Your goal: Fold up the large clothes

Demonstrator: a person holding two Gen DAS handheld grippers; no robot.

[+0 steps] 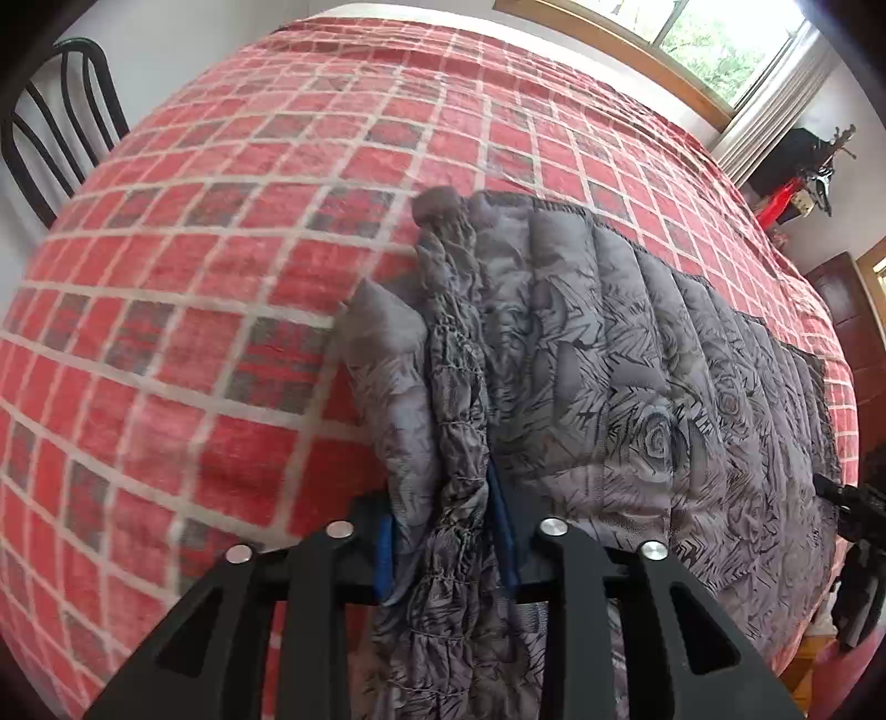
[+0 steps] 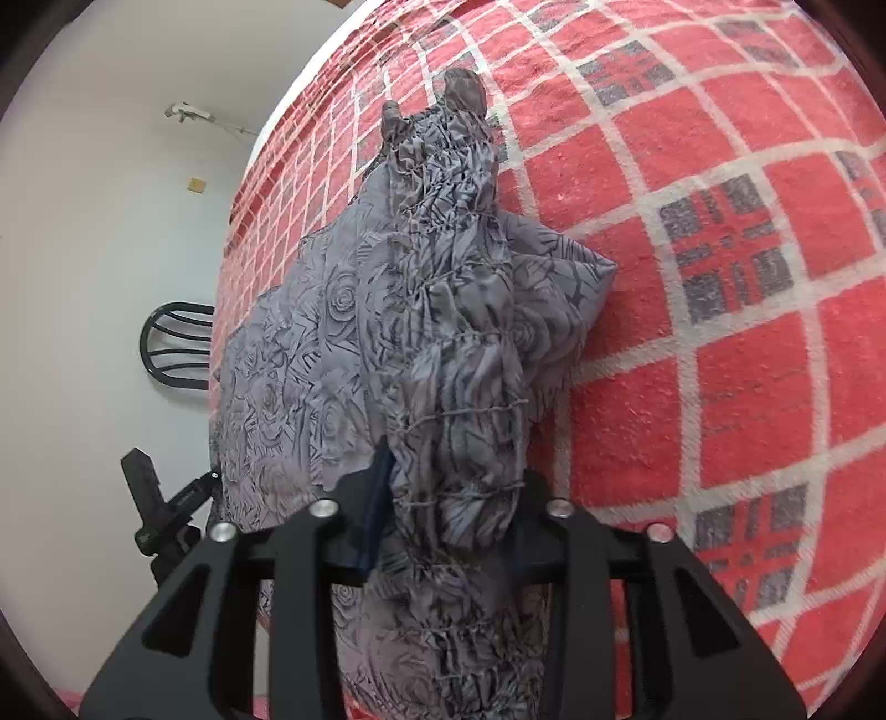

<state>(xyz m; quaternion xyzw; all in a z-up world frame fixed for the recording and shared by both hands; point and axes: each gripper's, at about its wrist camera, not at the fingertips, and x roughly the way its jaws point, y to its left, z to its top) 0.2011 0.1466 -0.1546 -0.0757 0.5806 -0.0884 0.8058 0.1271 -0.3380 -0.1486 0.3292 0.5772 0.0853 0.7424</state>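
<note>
A large grey rose-print padded garment [image 1: 637,376] lies on a bed under a red plaid blanket [image 1: 232,232]. My left gripper [image 1: 443,543] is shut on the garment's gathered elastic edge, which bunches between its blue pads. In the right wrist view my right gripper [image 2: 443,515] is shut on another stretch of the gathered edge of the garment [image 2: 443,310], held above the blanket [image 2: 720,332]. The right gripper shows small at the right edge of the left wrist view [image 1: 853,498], and the left gripper at the left of the right wrist view [image 2: 166,509].
A black metal chair [image 1: 55,122] stands beside the bed's far left corner; it also shows in the right wrist view [image 2: 177,343]. A window [image 1: 709,50] and a shelf with a red object [image 1: 786,194] are beyond the far right. White walls surround the bed.
</note>
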